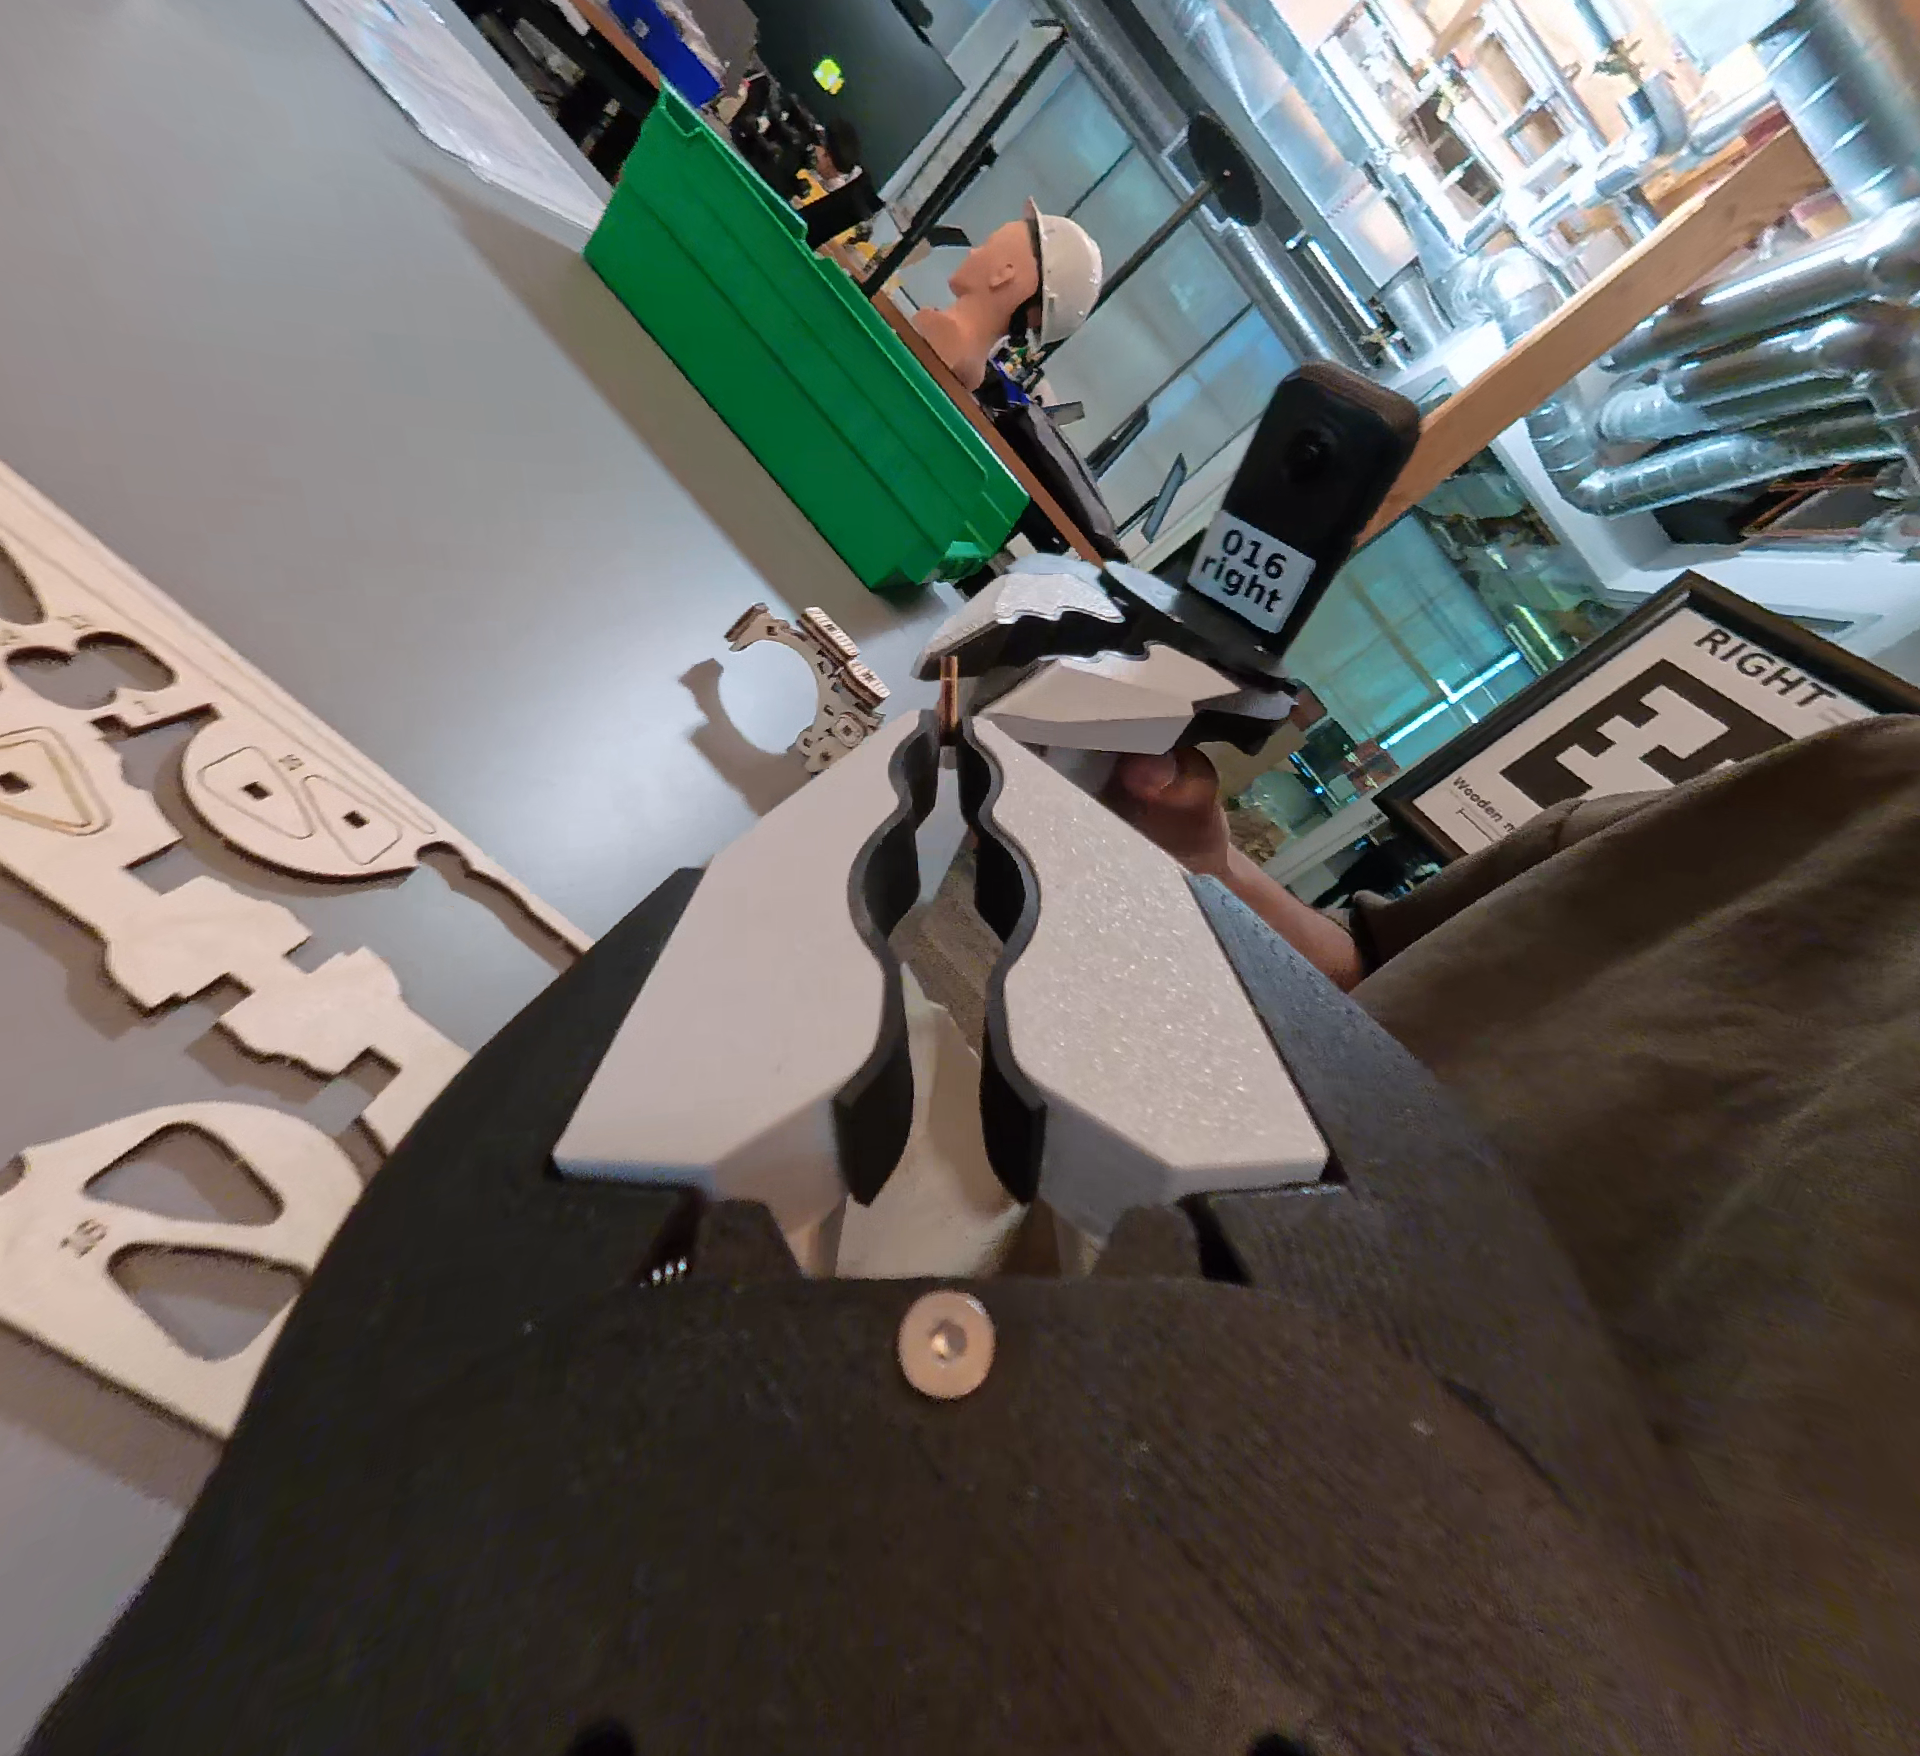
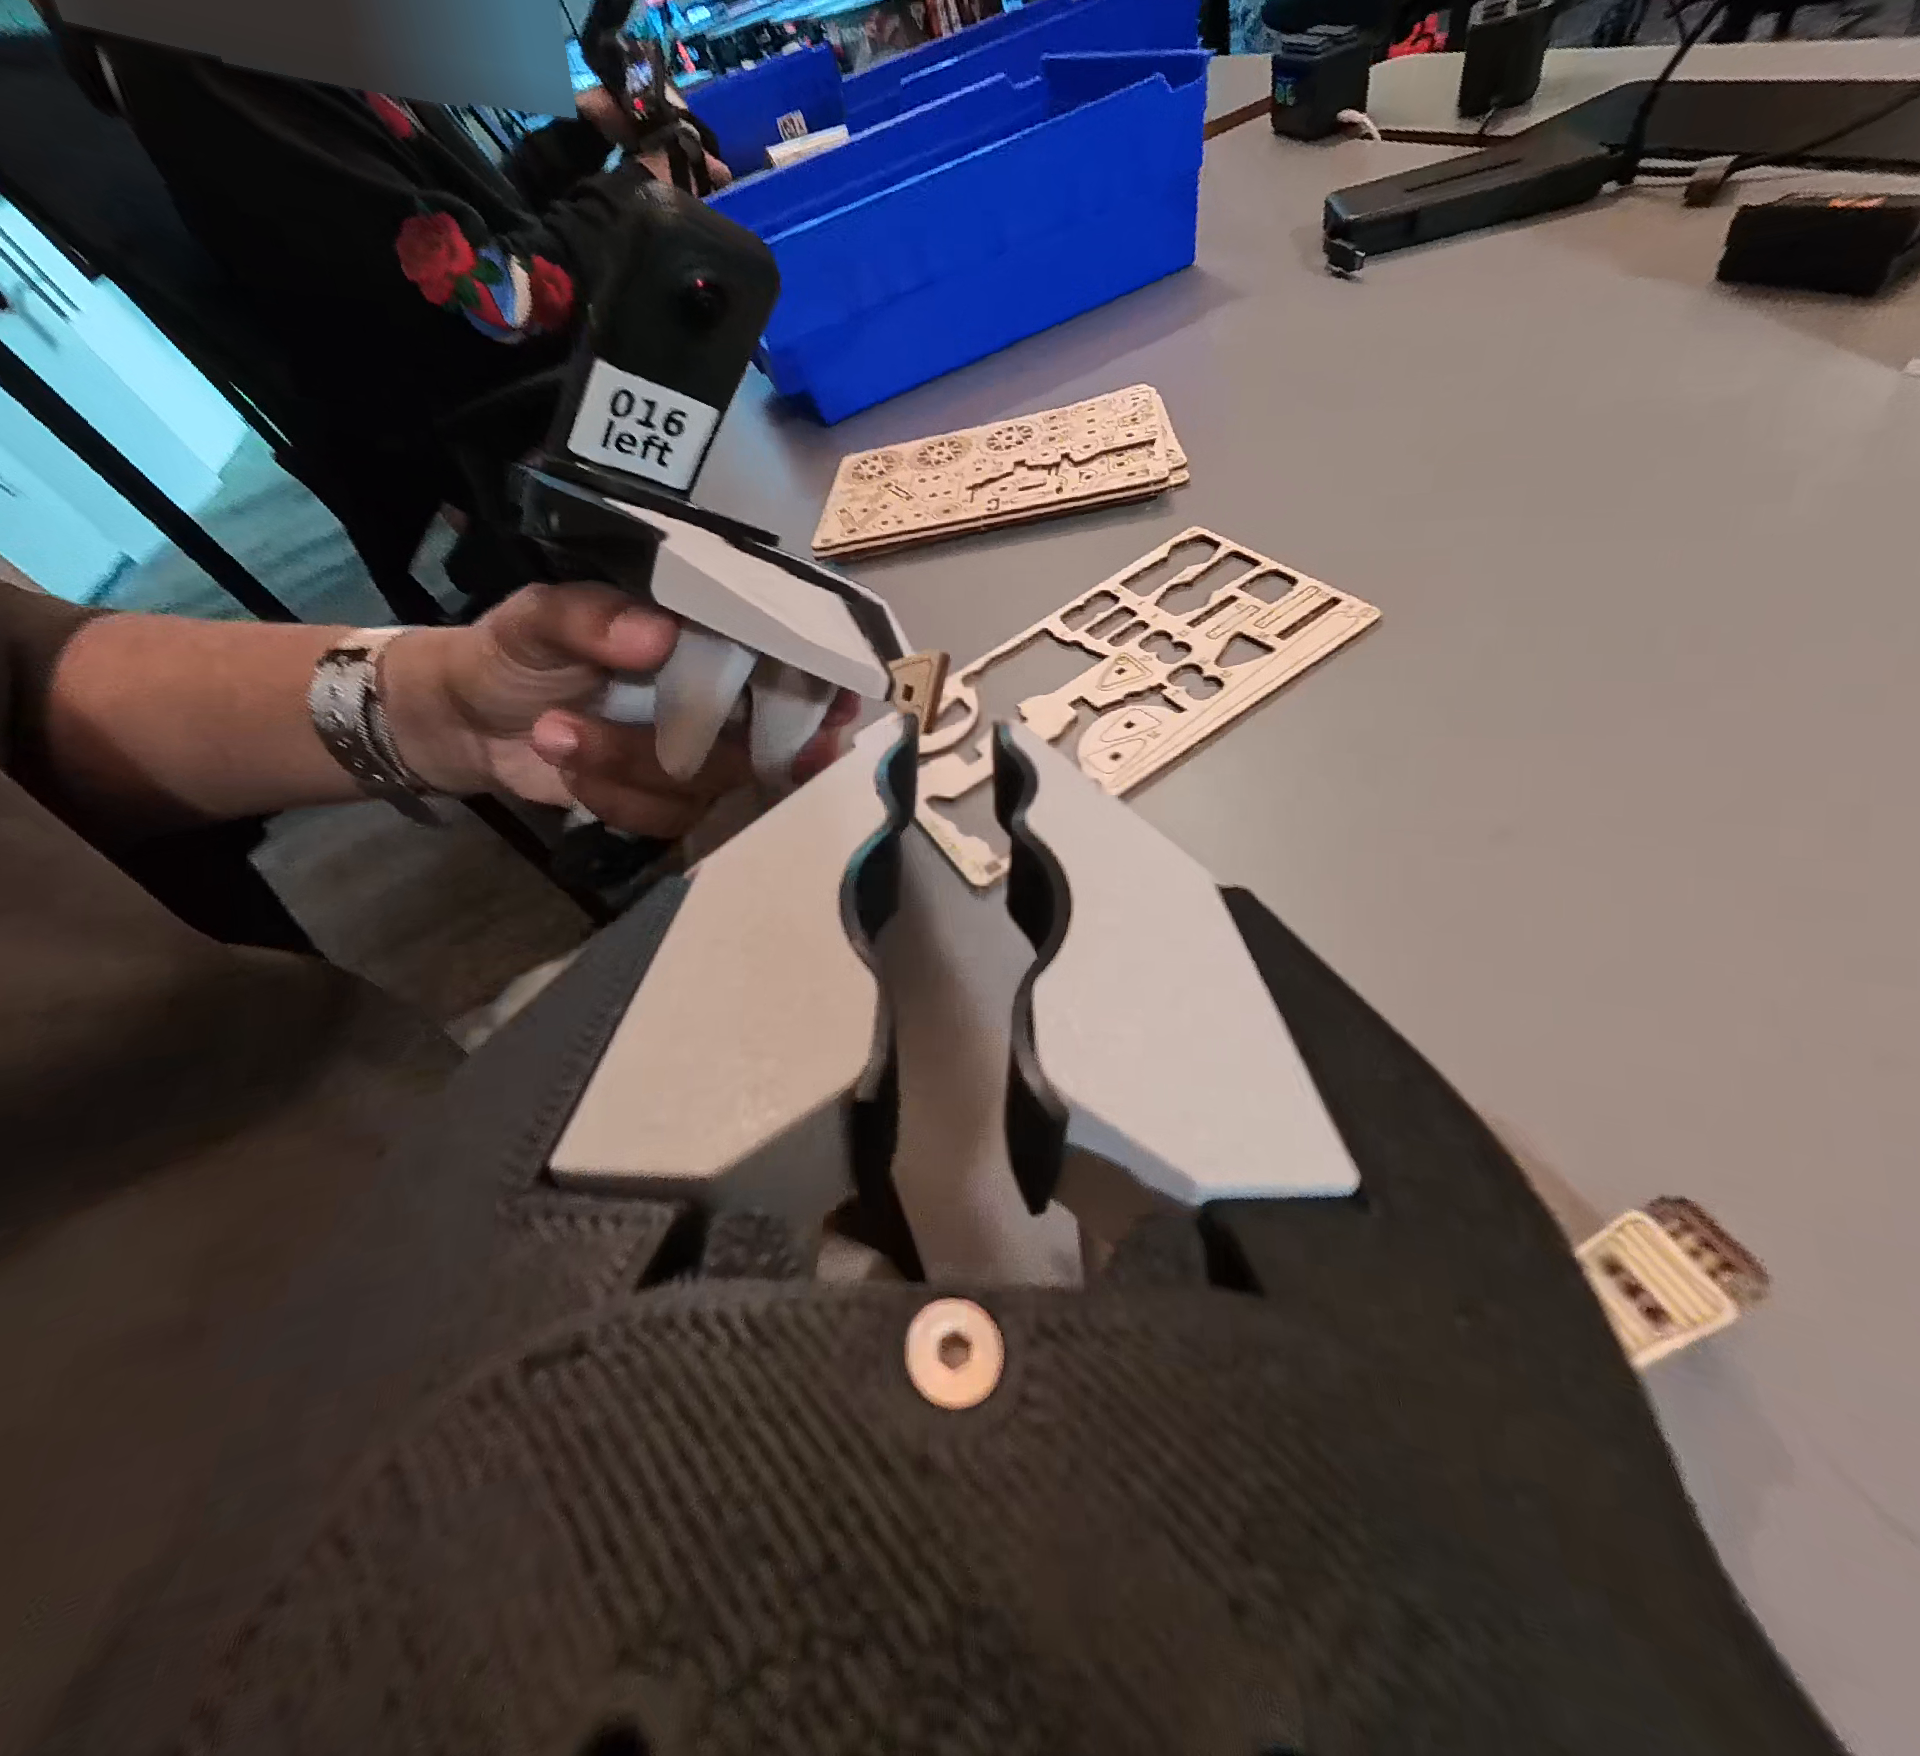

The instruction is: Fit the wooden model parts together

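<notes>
left gripper pinching small wooden piece; right gripper parted

Small tan wooden piece pinched above a punched-out parts sheet lying flat.

On the tabletop, the punched-out wooden sheet is taken as landmark. Behind it and slightly left, a stack of uncut sheets is laid flat, and behind that stack 2 bins are set. Just before the landmark's near-left corner, a small wooden piece is held above the tabletop in the left tool. The right tool is placed just before that piece. Well before and right of the landmark, a small slotted part is lying.
</notes>
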